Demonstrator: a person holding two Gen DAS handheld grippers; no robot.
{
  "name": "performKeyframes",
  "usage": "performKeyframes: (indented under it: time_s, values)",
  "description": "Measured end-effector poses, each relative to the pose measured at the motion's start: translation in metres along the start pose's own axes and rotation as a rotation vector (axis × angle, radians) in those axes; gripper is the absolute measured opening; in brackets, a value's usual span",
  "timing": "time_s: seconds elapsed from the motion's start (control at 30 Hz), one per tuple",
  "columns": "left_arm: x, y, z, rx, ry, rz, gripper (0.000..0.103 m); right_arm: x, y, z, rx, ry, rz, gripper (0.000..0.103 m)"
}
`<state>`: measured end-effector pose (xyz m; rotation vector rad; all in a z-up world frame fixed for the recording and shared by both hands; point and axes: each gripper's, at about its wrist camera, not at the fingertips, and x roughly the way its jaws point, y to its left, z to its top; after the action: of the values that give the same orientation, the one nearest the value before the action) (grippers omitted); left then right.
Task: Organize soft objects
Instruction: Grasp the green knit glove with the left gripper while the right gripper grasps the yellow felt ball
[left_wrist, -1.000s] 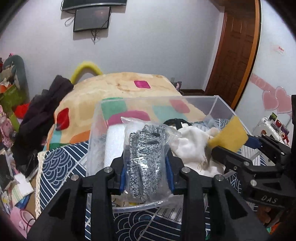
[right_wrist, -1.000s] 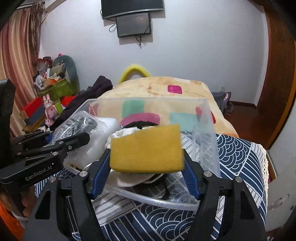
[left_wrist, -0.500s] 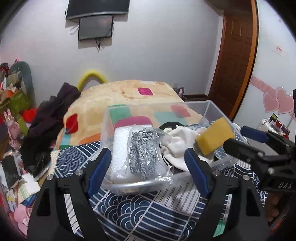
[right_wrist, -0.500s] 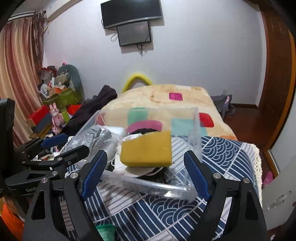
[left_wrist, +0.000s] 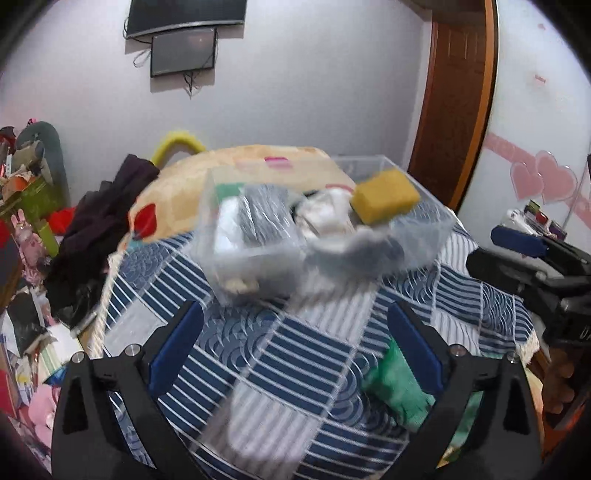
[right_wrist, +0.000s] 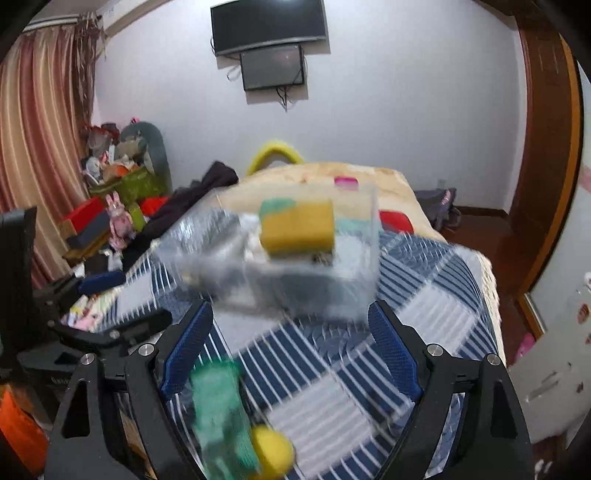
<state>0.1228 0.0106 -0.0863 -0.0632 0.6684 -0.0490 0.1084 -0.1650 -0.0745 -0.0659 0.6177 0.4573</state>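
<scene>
A clear plastic bin (left_wrist: 424, 236) (right_wrist: 354, 280) stands on the blue patterned tablecloth. It holds a yellow sponge (left_wrist: 386, 195) (right_wrist: 297, 230) on top, a bagged grey knit item (left_wrist: 264, 218) and white cloth (left_wrist: 328, 214). My left gripper (left_wrist: 295, 347) is open and empty, drawn back from the bin. My right gripper (right_wrist: 291, 339) is open and empty too, also well back from it. A green cloth (left_wrist: 400, 384) (right_wrist: 221, 410) lies on the table near both grippers, with a yellow ball (right_wrist: 271, 452) beside it. Both views are motion-blurred.
A bed with a patchwork blanket (left_wrist: 251, 166) lies behind the table. Dark clothes (left_wrist: 103, 229) are piled at the left. A wooden door (left_wrist: 458, 99) is at the right. Boxes and toys (right_wrist: 114, 206) crowd the left wall.
Both grippers opened, leaving the bagged knit item and the sponge in the bin, then pulled back and up. The green cloth and yellow ball came into view.
</scene>
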Motion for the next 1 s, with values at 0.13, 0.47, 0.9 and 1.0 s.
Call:
performKeyframes:
  time_s: [0.13,0.47,0.9,1.0]
  values:
    - [0.003,-0.016,-0.017,-0.001,0.047,-0.055,0.101,-0.003,-0.012,-0.02,0.02,0.042,-0.032,0.085]
    - [0.045,-0.053,-0.052,0.04,0.201,-0.172,0.055,-0.016,-0.032,-0.043,0.071,0.062,-0.019,0.085]
    - [0.021,-0.029,-0.051,0.004,0.11,-0.108,0.009,-0.002,-0.003,-0.054,0.039,0.104,0.065,0.085]
    - [0.012,-0.012,-0.047,-0.031,0.078,-0.074,0.009,0.006,0.005,-0.059,0.021,0.13,0.08,0.084]
